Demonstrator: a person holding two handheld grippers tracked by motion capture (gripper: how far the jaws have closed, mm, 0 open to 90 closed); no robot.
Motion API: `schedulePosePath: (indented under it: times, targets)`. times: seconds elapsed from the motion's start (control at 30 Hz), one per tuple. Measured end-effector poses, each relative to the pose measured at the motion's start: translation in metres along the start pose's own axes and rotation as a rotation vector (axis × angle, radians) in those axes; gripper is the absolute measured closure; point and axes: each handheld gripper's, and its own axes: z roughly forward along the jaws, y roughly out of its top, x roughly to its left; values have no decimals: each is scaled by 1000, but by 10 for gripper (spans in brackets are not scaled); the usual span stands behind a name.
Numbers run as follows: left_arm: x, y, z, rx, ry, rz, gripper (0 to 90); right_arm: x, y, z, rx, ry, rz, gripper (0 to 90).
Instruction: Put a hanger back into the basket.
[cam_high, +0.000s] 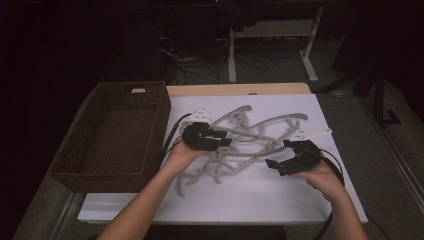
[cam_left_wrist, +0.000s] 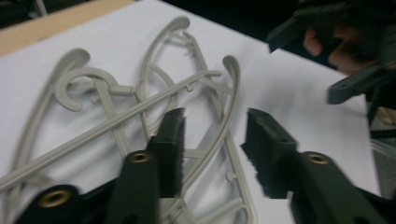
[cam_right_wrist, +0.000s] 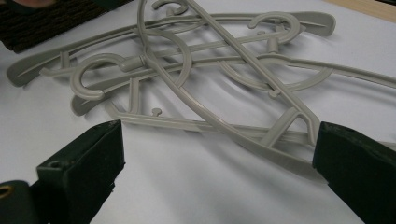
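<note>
Black jaws of your left gripper (cam_left_wrist: 212, 149) stand part-way closed astride a grey arm of the hanger pile (cam_high: 247, 140), and a visible gap remains on both sides of that arm, so the pads are not yet pressing; nothing is grasped. No earlier picture is available to judge the closing, so I report only the stance.

Location of the work: the hangers lie tangled in a heap on the white table sheet (cam_high: 280, 195), hooks and bars interlocked, just right of the empty wicker basket (cam_high: 112, 135).

Risks, in my judgement:
- Several bars cross beneath your left jaws. Closing here may pinch two hangers together, or catch only the thin edge of one, which would slip out on lifting.
- Hooks are threaded through neighbouring frames. Lifting one hanger is likely to drag the rest across the sheet or off the table edge.
- A trailing hanger could snag the basket wall on the way over.

Pose: your left hand (cam_high: 182, 152) reaches in low from the basket side, gripper pointing rightward into the pile, nearly level with the table. Your right gripper (cam_high: 287, 161) rests near the right end of the pile, jaws spread wide and released, with a hanger arm lying ahead of them but untouched. Your right hand (cam_high: 325, 175) sits low, wrist angled inward toward the heap.
</note>
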Motion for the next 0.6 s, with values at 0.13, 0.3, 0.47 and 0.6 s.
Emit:
schedulePosePath:
  times: [0.13, 0.3, 0.47, 0.6]
  targets:
    - [2, 0, 25, 43, -5, 3, 747, 0, 0, 0, 1, 2, -2, 18]
    - [0, 1, 51, 93, -9, 29, 899, 0, 0, 0, 2, 5, -1, 18]
    - [-5, 5, 74, 131, -2, 45, 900, 0, 0, 0, 3, 7, -3, 18]
    - [-8, 5, 89, 179, 15, 56, 900, 0, 0, 0, 3, 8, -2, 18]
